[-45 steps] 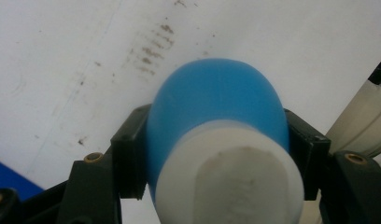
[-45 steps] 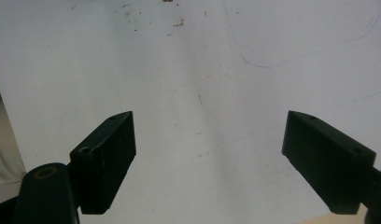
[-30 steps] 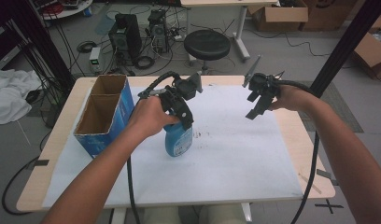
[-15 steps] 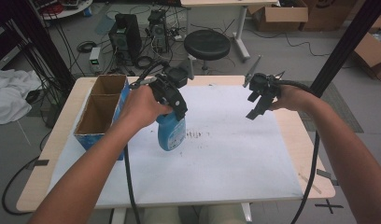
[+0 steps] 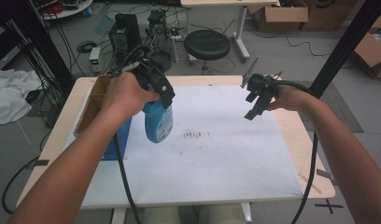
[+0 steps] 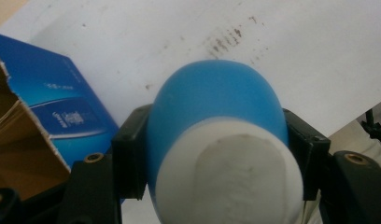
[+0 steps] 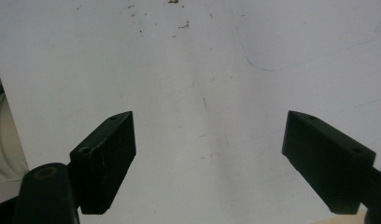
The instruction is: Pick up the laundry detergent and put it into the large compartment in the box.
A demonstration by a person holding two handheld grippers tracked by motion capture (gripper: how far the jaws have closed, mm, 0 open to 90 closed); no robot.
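A blue bottle (image 5: 158, 122) with a white cap end (image 6: 228, 179) hangs above the white sheet (image 5: 216, 158), clamped between the jaws of my left gripper (image 5: 157, 91). In the left gripper view the bottle (image 6: 216, 107) sits squeezed between both black jaws, its blue body pointing down at the sheet. An open cardboard box with blue sides (image 5: 107, 126) stands just left of the bottle. My right gripper (image 5: 255, 100) hovers over the sheet's right part, open, nothing between its fingers (image 7: 104, 156).
Dark brown smudges (image 5: 194, 135) mark the sheet near its middle. The wooden table edge (image 5: 314, 154) runs along the right. A black stool (image 5: 207, 45) and electronics stand on the floor beyond the table. White cloth (image 5: 9, 95) lies at far left.
My left gripper has carried the blue bottle leftward and up, toward the box. The right gripper has stayed nearly still.
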